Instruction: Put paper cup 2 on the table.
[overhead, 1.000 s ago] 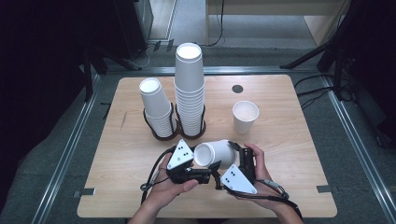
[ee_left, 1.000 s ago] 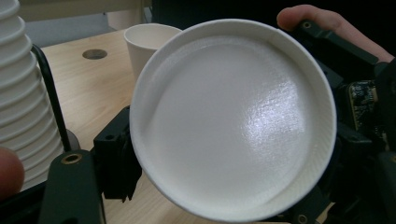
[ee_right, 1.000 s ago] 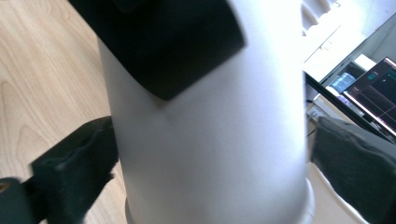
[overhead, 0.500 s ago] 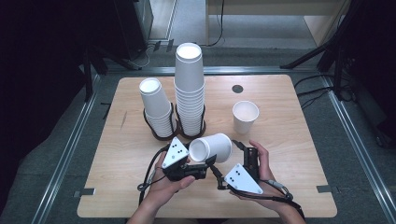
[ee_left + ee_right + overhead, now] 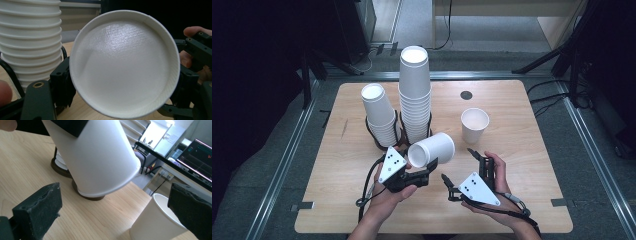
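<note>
No text, label, brand or number can be read anywhere; the lit monitor (image 5: 198, 152) beyond the desk (image 5: 30, 165) shows marks too small and blurred to make out.

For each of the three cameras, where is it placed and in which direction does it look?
High view: above the person's side, looking down at the table; both hands show.
Left gripper view: on the left gripper, facing the held cup; a fingertip shows.
Right gripper view: on the right gripper, facing the upright cup.
Shared: all show the held cup.
</note>
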Available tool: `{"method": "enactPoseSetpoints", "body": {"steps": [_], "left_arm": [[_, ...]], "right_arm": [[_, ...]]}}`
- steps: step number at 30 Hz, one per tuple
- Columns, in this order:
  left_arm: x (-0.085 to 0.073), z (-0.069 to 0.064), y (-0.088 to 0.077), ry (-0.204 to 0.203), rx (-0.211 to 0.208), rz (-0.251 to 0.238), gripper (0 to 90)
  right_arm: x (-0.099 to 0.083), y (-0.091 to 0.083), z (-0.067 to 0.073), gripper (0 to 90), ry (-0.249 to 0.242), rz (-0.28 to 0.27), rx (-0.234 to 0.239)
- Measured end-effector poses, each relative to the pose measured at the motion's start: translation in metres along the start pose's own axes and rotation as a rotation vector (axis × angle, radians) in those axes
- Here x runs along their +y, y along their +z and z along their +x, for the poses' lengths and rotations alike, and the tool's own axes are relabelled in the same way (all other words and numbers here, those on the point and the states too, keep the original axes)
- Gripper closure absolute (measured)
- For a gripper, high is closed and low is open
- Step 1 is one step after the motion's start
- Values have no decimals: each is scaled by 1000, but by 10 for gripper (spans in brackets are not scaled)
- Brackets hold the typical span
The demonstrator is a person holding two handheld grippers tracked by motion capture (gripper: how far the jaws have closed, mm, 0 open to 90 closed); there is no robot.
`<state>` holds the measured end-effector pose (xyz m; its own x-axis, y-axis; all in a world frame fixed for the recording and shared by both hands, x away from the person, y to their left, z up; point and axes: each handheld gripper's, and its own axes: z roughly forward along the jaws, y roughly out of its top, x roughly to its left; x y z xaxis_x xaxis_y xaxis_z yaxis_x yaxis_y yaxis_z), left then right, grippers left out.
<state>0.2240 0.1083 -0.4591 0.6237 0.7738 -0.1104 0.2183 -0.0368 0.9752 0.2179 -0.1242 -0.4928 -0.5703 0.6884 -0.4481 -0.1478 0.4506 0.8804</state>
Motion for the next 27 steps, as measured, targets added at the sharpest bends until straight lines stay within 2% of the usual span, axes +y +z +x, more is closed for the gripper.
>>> {"method": "enactPoseSetpoints", "body": {"steps": [3,5,8,9,11,19,23,25,26,27], "left_arm": [[-2,1,0,5,16,-12,230],[-3,1,1,3,19,-19,229],[-5,1,1,-2,16,-29,230],[-6,0,1,0,16,-36,230],[-7,-1,1,4,20,-39,230],[-15,-4,5,4,18,-48,230],[-17,-6,7,10,24,-50,230],[-18,-7,7,9,29,-56,230],[-18,-7,7,8,31,-59,230],[-19,-8,8,6,34,-63,230]], "right_arm": [[1,-1,-2,0,41,7,-9],[2,-3,-3,3,89,11,-17],[4,-5,-7,4,195,4,-14],[5,-7,-11,11,267,-6,-16],[6,-8,-12,18,282,-5,-17],[12,-18,-22,65,505,-18,-34],[13,-22,-25,109,662,-38,-36],[12,-23,-23,159,733,-58,-34],[11,-23,-22,165,793,-66,-32],[11,-23,-22,165,793,-66,-32]]}}
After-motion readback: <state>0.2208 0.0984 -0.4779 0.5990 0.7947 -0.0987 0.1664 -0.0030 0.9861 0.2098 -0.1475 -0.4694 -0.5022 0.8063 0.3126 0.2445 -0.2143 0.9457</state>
